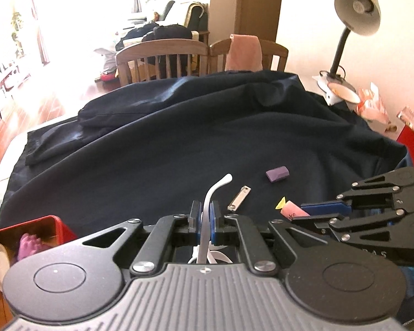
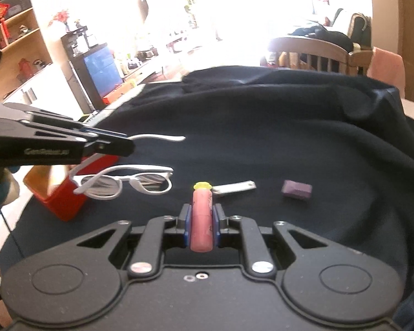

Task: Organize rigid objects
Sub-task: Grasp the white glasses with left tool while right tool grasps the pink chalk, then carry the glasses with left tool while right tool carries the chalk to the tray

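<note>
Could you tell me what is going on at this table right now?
A person is tidying small items off a dark cloth. The left gripper is shut on one arm of the white glasses, near the red box. The right gripper is shut on a pink tube. A nail clipper and a purple block lie on the cloth.

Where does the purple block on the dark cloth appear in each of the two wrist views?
Left wrist view: the purple block lies right of centre, beyond the left gripper.
Right wrist view: the purple block lies right of centre, on the dark cloth.
Shared landmark: the metal nail clipper, just left of the block.
</note>
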Available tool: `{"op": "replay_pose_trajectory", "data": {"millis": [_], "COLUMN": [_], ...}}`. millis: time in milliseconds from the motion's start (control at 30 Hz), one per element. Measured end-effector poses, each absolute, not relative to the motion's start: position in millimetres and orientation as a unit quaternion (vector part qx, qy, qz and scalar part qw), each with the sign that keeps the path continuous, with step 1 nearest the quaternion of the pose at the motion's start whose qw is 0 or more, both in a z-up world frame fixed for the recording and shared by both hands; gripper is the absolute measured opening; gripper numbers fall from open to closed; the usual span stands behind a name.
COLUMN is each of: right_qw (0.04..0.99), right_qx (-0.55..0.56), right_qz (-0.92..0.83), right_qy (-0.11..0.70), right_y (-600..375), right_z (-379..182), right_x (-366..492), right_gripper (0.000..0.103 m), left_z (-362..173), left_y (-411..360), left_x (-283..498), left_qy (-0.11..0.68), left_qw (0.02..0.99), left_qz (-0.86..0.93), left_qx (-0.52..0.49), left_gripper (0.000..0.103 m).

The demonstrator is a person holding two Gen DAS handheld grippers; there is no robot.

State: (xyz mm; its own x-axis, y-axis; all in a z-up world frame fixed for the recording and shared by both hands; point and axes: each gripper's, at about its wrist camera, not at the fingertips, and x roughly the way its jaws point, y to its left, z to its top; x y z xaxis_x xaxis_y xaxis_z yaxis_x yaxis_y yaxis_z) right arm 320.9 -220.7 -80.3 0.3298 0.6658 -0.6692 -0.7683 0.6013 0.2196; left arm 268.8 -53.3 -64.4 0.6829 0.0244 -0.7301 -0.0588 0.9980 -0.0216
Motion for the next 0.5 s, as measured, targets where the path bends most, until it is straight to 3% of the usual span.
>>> {"op": "replay_pose_trajectory", "data": {"millis": [500], "right_qw": [0.812], "right_qx": [-0.106], "right_qz": [0.461], "right_qy": [0.342], "right_y": [-137], "right_z": [-38], "right_x": [257], "right_gripper": [0.015], "left_z": [-34], "left_y": [21], "left_x": [209], "left_qy": [0.355], "left_qw": [0.934], "left_qz": [0.027], "left_qx": [-0.041], "left_gripper": [0.006]}}
